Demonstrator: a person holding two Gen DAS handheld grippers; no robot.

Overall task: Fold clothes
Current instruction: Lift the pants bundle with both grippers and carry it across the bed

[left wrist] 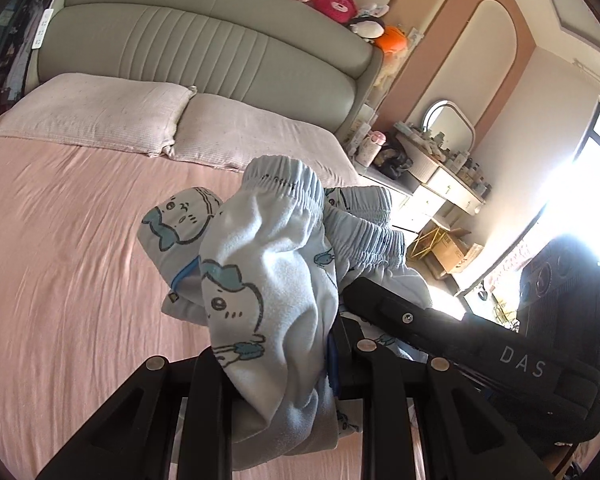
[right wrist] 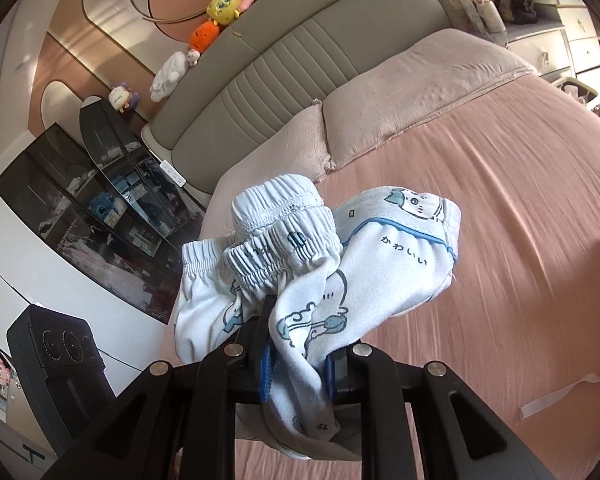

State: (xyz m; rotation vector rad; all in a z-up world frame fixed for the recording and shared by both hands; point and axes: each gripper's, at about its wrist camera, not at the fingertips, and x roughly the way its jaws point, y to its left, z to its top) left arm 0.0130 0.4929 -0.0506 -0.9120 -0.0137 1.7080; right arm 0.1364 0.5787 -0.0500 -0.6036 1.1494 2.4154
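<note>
- Left gripper (left wrist: 278, 360): fingers clamped on bunched fabric of the shorts.
- Right gripper (right wrist: 298, 364): blue pads (right wrist: 265, 368) pinching the same garment.
- Light-blue cartoon-print shorts (left wrist: 260, 264): held aloft between both grippers, elastic waistband uppermost, above the pink bed sheet (left wrist: 60, 260).
- Two pillows (left wrist: 96, 112): far end, against the grey headboard (left wrist: 204, 40).

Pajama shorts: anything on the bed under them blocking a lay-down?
Nothing visible. Both tools, left and right, grip the bunched shorts above bare pink sheet; the pillows lie farther back.
</note>
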